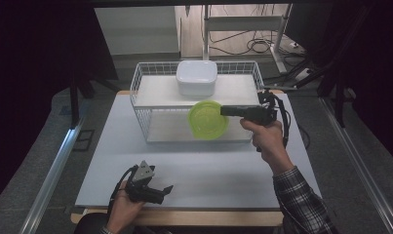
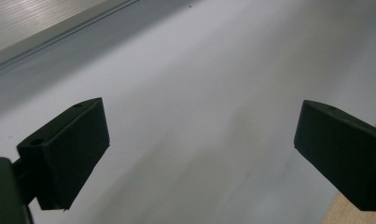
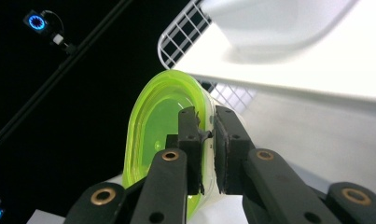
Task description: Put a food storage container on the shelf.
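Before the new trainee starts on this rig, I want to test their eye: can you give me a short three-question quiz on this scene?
1. What does the right gripper clamp by its wall?
2. True or false: the left gripper is shut on something.
3. Where is the white rounded plastic container: A on the white wire rack's top shelf, B on the table?

Key: 1. The translucent green plastic bowl. 2. False; open, empty. 3. A.

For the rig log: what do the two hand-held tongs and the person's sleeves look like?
Both tongs, left and right, are black, pistol-shaped, with blocky flat pads and trailing black cables. The left carries a grey three-cornered plate. The right sleeve is dark plaid.
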Motion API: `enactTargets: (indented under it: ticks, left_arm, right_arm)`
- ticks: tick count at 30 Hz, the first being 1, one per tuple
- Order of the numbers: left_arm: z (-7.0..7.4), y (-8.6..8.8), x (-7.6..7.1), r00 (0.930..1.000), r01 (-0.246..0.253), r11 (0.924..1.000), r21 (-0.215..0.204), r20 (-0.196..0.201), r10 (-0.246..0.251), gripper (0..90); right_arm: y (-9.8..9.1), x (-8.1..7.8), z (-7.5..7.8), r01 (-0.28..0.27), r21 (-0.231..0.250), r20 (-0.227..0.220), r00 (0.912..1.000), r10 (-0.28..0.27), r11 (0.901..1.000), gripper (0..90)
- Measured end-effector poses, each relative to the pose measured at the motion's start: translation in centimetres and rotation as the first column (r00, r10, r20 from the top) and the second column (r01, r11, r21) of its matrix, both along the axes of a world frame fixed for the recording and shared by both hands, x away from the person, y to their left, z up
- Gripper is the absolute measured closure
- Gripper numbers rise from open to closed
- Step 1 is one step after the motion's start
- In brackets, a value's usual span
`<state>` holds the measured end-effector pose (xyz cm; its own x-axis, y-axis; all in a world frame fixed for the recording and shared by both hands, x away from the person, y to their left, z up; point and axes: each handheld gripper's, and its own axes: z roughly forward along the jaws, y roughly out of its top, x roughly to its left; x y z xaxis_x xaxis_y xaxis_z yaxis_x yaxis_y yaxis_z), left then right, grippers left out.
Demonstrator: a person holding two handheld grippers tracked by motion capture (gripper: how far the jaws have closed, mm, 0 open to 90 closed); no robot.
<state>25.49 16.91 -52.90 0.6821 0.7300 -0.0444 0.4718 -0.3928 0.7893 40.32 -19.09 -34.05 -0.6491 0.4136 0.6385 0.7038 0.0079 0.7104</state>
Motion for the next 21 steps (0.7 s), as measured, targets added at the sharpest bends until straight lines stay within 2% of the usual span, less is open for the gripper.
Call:
enactTargets:
  ticks: [9,14,21]
  left_arm:
    - [0.0,0.0,0.0,1.0,0.002,1.0,-0.004,-0.006,-0.002,3.1]
    - [0.0,0.0,0.0,0.9999,0.002,1.0,-0.009,-0.012,-0.002,3.1]
    - [0.0,0.0,0.0,0.9999,0.004,1.0,-0.009,-0.015,-0.004,3.1]
  right_arm:
    - [0.4,1.5,3.8,0.021,0.04,0.026,0.9994,-0.022,0.999,82.4]
    - [0.8,2.6,6.0,0.049,0.04,0.045,0.9977,-0.05,0.998,82.4]
    - [1.8,4.2,8.2,0.089,0.038,0.061,0.994,-0.091,0.9953,82.4]
